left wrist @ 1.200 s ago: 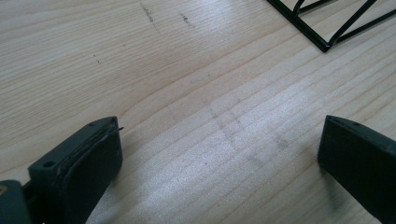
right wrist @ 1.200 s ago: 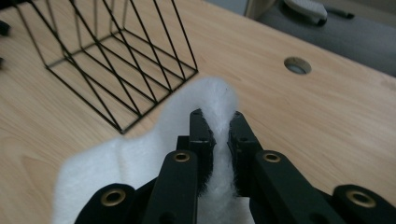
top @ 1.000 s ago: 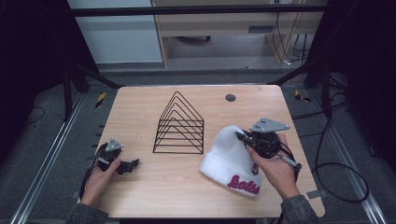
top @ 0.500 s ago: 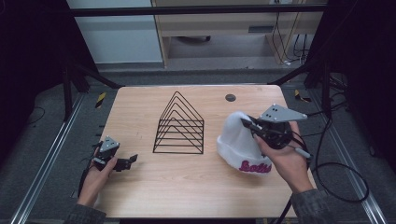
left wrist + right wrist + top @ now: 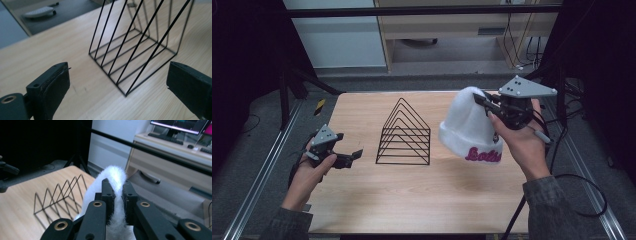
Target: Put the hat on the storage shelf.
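Left side: the left gripper (image 5: 346, 159) is held over the near-left part of the table (image 5: 422, 210), just inside its left edge. Its jaws stand wide apart with nothing between them; they eased in slightly in the last half second and grip nothing. In the left gripper view the two pads (image 5: 56, 86) frame bare wood, with the near corner of the wire rack (image 5: 140, 50) ahead of them and apart from them.

Centre: the black wire rack (image 5: 404, 135), a row of triangular frames on a rectangular base, stands upright on the table. Bare wood lies between it and the left gripper, and a broad open strip runs along the near edge. Room also remains behind it toward the far edge.

Right side: the right gripper (image 5: 486, 103) is clamped tight on a fold of the white beanie (image 5: 467, 127), near its crown. The right gripper view shows the fleece (image 5: 116, 177) pinched between the closed jaws. The beanie hangs clear above the right part of the table, cuff downward, its pink lettering (image 5: 483, 155) facing the near side. It hangs just right of the rack; whether the two touch cannot be told. The right table edge lies below the person's hand (image 5: 522, 145).
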Demonstrator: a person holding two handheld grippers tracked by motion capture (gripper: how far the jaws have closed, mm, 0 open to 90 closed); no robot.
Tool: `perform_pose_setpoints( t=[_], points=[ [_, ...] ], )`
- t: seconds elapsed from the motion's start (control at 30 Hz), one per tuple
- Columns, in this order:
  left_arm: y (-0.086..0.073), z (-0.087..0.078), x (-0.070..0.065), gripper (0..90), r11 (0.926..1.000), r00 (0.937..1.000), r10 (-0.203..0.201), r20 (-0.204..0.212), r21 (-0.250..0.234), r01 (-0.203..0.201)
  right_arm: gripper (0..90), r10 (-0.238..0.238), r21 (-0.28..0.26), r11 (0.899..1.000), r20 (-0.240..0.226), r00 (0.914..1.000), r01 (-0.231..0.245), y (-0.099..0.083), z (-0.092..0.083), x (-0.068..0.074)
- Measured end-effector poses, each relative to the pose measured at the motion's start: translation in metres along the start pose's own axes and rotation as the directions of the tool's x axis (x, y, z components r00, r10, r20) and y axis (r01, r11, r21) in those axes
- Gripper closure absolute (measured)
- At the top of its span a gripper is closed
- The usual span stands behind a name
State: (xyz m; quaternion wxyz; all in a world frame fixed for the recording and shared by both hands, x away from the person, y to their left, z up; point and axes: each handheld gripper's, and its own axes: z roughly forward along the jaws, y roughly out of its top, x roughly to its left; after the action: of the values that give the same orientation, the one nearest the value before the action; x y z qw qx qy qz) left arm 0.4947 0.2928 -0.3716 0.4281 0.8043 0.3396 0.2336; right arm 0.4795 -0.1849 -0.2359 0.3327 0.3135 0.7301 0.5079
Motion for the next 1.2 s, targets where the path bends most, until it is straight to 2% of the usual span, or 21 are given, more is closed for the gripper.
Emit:
perform_pose_setpoints(
  t=[0.03, 0.07, 0.1, 0.2, 0.33, 0.4, 0.47, 0.67, 0.83, 1.03, 1.13, 1.2],
  points=[
    [0.009, -0.002, -0.002, 4.2, 0.9999, 0.9999, 0.014, 0.006, -0.005, -0.014, 83.7, -0.006, -0.005, 1.000, 0.003, 1.0000, 0.006, 0.005, 0.002, 0.000],
    [0.009, -0.002, -0.002, 4.2, 0.9999, 0.9999, 0.014, 0.006, -0.005, -0.014, 83.7, -0.010, -0.011, 1.000, 0.007, 0.9999, 0.010, 0.011, 0.004, -0.001],
    [0.024, -0.005, -0.004, 4.2, 0.9994, 0.9995, 0.030, 0.014, -0.017, -0.030, 83.7, -0.012, -0.016, 1.000, 0.010, 0.9999, 0.013, 0.016, 0.005, -0.001],
    [0.045, -0.007, -0.008, 4.3, 0.9977, 0.9976, 0.065, 0.023, -0.019, -0.065, 83.8, -0.016, -0.031, 0.999, 0.017, 0.9997, 0.016, 0.029, 0.011, -0.002],
    [0.066, -0.004, -0.016, 4.5, 0.9936, 0.9934, 0.113, 0.018, -0.002, -0.113, 83.8, -0.012, -0.052, 0.999, 0.023, 0.9997, 0.013, 0.046, 0.021, -0.001],
    [0.069, -0.004, -0.017, 4.7, 0.9929, 0.9927, 0.119, 0.020, -0.002, -0.119, 83.8, -0.012, -0.060, 0.998, 0.022, 0.9997, 0.014, 0.051, 0.024, 0.000],
    [0.078, -0.002, -0.020, 5.0, 0.9929, 0.9921, 0.118, 0.043, -0.016, -0.117, 83.8, -0.014, -0.076, 0.997, 0.016, 0.9998, 0.015, 0.059, 0.029, 0.003],
    [0.092, 0.005, -0.027, 6.9, 0.9934, 0.9917, 0.110, 0.066, -0.038, -0.108, 83.8, -0.032, -0.100, 0.994, 0.003, 0.9995, 0.032, 0.083, 0.040, 0.012],
    [0.096, 0.008, -0.028, 10.5, 0.9941, 0.9928, 0.090, 0.079, -0.068, -0.085, 83.8, -0.036, -0.126, 0.991, -0.021, 0.9991, 0.033, 0.101, 0.052, 0.020],
    [0.099, 0.011, -0.027, 14.2, 0.9949, 0.9947, 0.063, 0.082, -0.083, -0.056, 83.8, -0.050, -0.130, 0.991, -0.064, 0.9967, 0.041, 0.113, 0.069, 0.034],
    [0.101, 0.012, -0.027, 15.0, 0.9944, 0.9941, 0.068, 0.085, -0.086, -0.061, 83.8, -0.059, -0.138, 0.989, -0.088, 0.9943, 0.046, 0.118, 0.077, 0.042],
    [0.103, 0.014, -0.027, 16.1, 0.9942, 0.9949, 0.058, 0.083, -0.095, -0.050, 83.8, -0.066, -0.141, 0.989, -0.105, 0.9922, 0.051, 0.121, 0.081, 0.047]
  ],
)
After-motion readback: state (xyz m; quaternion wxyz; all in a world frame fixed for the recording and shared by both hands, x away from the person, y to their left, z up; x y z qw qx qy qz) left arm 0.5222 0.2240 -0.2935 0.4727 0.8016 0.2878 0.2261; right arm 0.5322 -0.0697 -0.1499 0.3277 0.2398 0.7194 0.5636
